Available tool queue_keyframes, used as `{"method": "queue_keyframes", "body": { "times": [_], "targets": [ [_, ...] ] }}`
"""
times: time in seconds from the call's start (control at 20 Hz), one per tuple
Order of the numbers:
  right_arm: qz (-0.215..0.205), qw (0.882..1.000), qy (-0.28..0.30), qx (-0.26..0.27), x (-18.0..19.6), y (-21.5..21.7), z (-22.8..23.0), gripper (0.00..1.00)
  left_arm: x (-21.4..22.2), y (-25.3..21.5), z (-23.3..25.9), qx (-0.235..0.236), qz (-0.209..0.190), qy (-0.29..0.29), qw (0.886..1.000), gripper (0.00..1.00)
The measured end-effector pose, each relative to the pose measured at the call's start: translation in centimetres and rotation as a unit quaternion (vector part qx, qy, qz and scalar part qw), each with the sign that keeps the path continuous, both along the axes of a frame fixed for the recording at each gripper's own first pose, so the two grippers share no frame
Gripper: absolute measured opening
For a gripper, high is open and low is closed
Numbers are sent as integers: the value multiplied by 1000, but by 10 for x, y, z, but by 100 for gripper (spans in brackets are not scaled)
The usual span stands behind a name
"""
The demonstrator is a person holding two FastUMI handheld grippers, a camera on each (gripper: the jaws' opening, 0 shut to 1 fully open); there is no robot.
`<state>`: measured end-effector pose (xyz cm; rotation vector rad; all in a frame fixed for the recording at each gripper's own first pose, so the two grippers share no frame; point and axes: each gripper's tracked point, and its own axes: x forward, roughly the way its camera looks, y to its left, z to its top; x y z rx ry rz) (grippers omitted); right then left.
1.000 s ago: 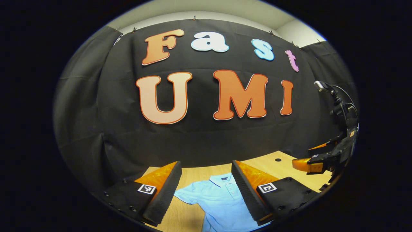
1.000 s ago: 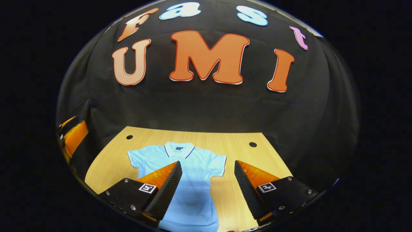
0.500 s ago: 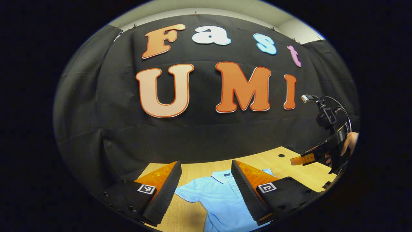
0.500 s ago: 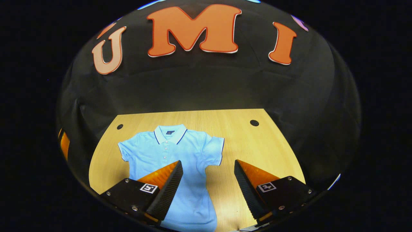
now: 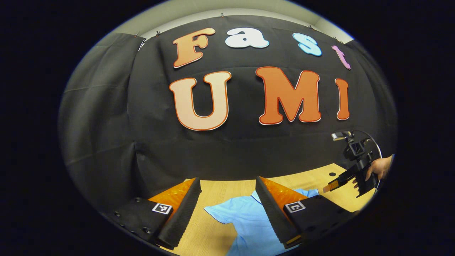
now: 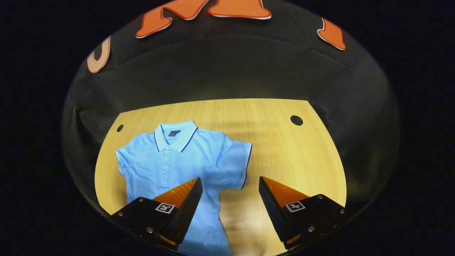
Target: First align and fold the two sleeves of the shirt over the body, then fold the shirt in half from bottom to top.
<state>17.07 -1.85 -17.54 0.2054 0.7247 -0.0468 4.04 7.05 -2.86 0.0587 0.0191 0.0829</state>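
Observation:
A light blue polo shirt (image 6: 177, 160) with a dark-trimmed collar lies flat on the wooden table (image 6: 284, 149), both short sleeves spread out. My right gripper (image 6: 230, 199) hangs open above the table, just in front of the shirt's right sleeve (image 6: 236, 163), holding nothing. In the left gripper view the shirt (image 5: 245, 220) lies under my open left gripper (image 5: 227, 209), its left sleeve (image 5: 218, 213) between the fingers. The right gripper (image 5: 332, 185) shows farther off at the right, held by a hand (image 5: 378, 167).
Black cloth walls (image 6: 220, 71) close in the table's back and sides. Two round holes (image 6: 296, 120) (image 6: 120, 127) sit near the table's far corners. Bare wood lies to the right of the shirt.
The right gripper has tipped downward and come closer to the shirt, so the sleeve now lies just ahead of its fingers. The left gripper has shifted left. Both stayed open.

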Motion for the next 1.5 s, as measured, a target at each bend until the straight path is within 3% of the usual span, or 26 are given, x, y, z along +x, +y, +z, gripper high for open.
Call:
{"method": "queue_keyframes", "body": {
  "times": [0.15,0.2,0.25,0.7,0.8,1.05,1.15,1.25,1.5],
  "targets": [
    [8,999,42,7,14,-6,-25,90,1,-3,-1,13,11,7,1000,99],
    [7,999,52,9,20,-9,-32,84,0,-4,-1,15,14,10,1000,99],
    [7,998,62,10,26,-7,-40,88,1,-5,-4,16,13,15,1000,99],
    [-30,993,116,15,64,-24,-93,80,-4,-2,-9,28,38,44,998,100],
    [-28,991,129,19,63,-21,-102,74,-5,-1,-9,30,44,46,998,100],
    [-30,993,118,11,72,-18,-106,52,-8,-2,-18,30,50,61,996,100],
    [-38,993,109,18,74,-18,-103,19,-10,-4,-20,23,51,64,996,100],
    [-28,995,93,36,79,-13,-99,8,-14,-8,-21,26,46,63,997,100],
    [-31,992,64,108,83,1,-87,3,-23,-5,-23,38,49,70,996,100]
  ]
}}
